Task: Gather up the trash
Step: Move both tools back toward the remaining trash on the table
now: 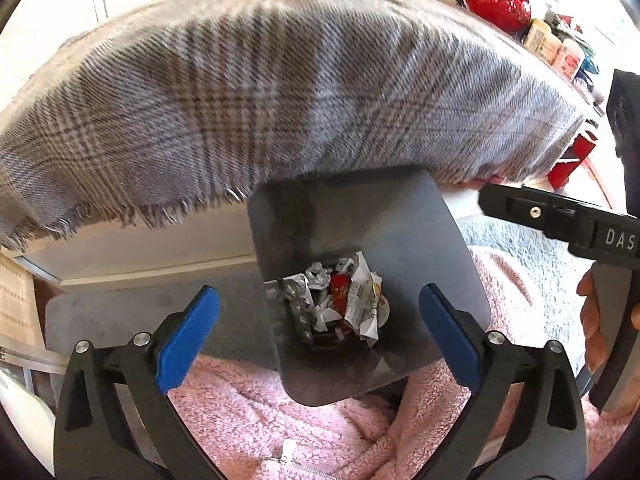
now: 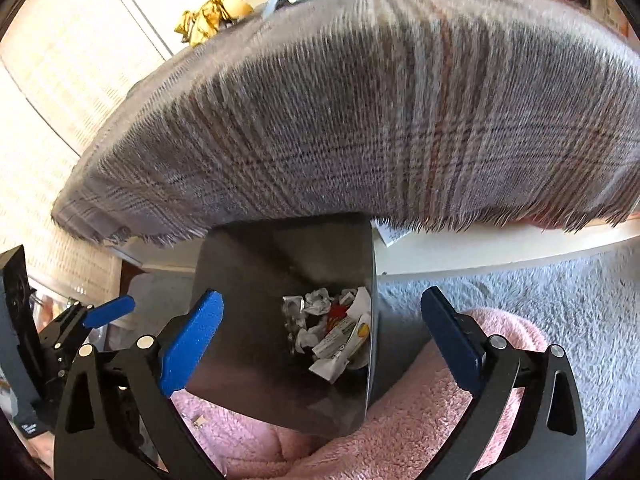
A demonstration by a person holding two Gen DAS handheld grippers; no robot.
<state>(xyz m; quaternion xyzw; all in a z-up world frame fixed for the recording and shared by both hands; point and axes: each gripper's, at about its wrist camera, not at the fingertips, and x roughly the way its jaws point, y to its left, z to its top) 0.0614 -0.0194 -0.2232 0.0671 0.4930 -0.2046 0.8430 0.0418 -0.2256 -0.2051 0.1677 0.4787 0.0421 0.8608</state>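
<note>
A grey metal trash bin (image 1: 400, 216) stands below the table edge, with crumpled wrappers and paper trash (image 1: 340, 300) at its bottom. It also shows in the right wrist view (image 2: 260, 264), with the same trash (image 2: 332, 332) inside. My left gripper (image 1: 320, 336) is open and empty, held above the bin's mouth. My right gripper (image 2: 322, 340) is open and empty, also above the bin. The right gripper's body (image 1: 560, 220) shows at the right of the left wrist view. The left gripper's blue finger (image 2: 108, 316) shows at the left of the right wrist view.
A grey plaid cloth (image 1: 260, 100) covers the table and hangs over its edge just above the bin. A crumpled yellow wrapper (image 2: 208, 16) lies at the table's far side. Red items and bottles (image 1: 520, 20) sit at the far right. A pink fleece (image 1: 260, 408) lies below the grippers, on grey carpet (image 2: 540, 296).
</note>
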